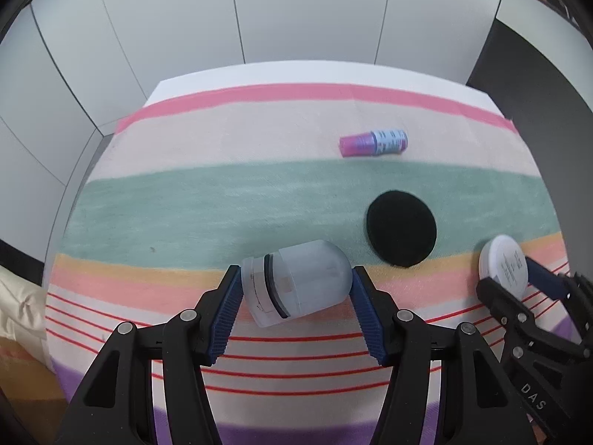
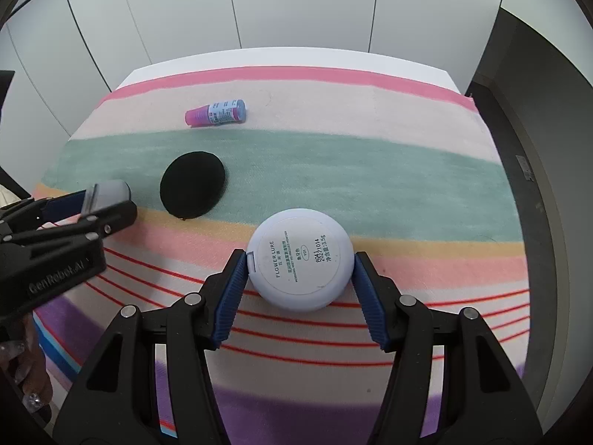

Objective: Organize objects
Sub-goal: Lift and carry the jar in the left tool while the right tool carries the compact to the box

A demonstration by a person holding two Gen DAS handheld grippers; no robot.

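Note:
My left gripper (image 1: 296, 283) is shut on a frosted white capped container (image 1: 296, 282), held on its side just above the striped cloth (image 1: 222, 204). My right gripper (image 2: 300, 270) is shut on a round white powder compact (image 2: 299, 259) with printed text facing up. The compact also shows in the left wrist view (image 1: 504, 265), at the right. The left gripper and the container (image 2: 107, 194) show at the left of the right wrist view. A black round pad (image 1: 401, 228) lies on the green stripe between the two grippers. A small pink and blue bottle (image 1: 374, 142) lies on its side farther back.
The striped cloth covers a white table (image 1: 296, 70) with grey wall panels behind. The black pad (image 2: 192, 190) and the bottle (image 2: 216, 112) lie left of centre in the right wrist view. A cream fabric item (image 1: 18, 304) sits off the table's left edge.

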